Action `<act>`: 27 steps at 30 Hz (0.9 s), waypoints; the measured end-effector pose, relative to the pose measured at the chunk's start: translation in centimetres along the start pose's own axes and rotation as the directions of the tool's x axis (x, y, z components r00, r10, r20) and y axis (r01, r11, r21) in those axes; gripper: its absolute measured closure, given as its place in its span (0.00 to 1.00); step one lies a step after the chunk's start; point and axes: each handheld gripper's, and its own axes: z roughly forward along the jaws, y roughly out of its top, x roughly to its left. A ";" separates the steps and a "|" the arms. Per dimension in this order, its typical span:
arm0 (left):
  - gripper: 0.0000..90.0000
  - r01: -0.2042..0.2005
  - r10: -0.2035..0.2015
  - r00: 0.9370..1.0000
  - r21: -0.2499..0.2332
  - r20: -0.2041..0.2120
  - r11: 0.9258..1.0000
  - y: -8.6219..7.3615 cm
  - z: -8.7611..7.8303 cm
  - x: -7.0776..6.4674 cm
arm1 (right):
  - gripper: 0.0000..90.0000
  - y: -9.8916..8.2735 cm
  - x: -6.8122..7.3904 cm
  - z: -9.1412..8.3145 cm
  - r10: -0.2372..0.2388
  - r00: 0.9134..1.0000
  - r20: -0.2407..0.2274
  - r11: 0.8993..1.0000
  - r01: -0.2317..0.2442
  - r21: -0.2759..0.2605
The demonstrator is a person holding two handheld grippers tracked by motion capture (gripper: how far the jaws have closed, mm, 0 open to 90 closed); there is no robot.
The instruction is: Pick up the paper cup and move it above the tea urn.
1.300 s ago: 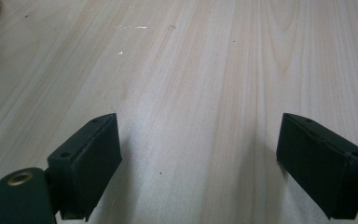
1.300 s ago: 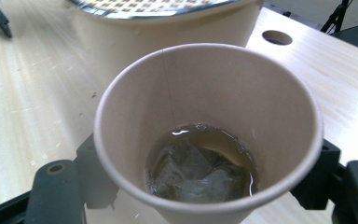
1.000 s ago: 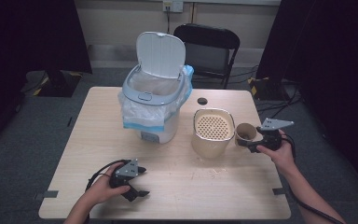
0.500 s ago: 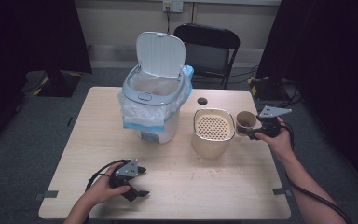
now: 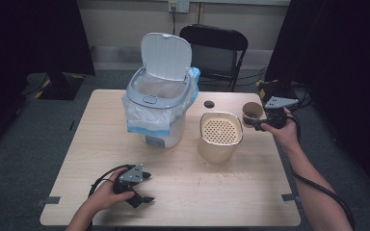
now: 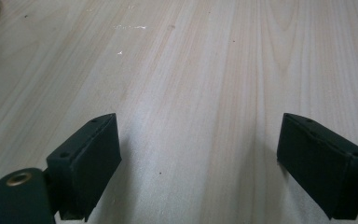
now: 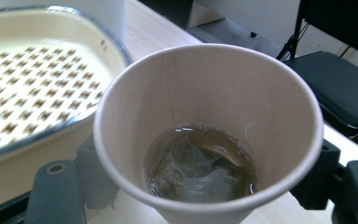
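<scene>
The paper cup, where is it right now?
In the high view the paper cup is held in the right gripper at the table's right side, just right of the cream strainer container.

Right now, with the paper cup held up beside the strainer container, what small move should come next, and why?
Probably carry the paper cup over the perforated strainer and begin tipping. The right gripper clamps the cup, which holds brown liquid and a tea bag; the strainer sits just beside it, and the lined bin stands open.
</scene>
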 end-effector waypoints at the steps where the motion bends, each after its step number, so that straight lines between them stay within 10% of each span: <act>1: 0.14 -0.001 0.001 1.000 0.000 0.001 1.000 0.0 0.0 0.0 | 0.28 0.3 -0.1 0.1 -0.003 1.000 0.003 1.000 0.003 -0.003; 18: 0.13 -0.005 0.005 1.000 0.001 0.004 1.000 0.0 0.0 0.0 | 0.28 4.6 -0.6 1.3 -0.102 0.994 0.037 0.994 0.103 -0.033; 27: 0.13 -0.003 0.003 1.000 0.001 0.005 1.000 0.0 0.0 0.0 | 0.29 5.8 1.3 1.1 -0.293 0.953 0.072 0.956 0.295 -0.010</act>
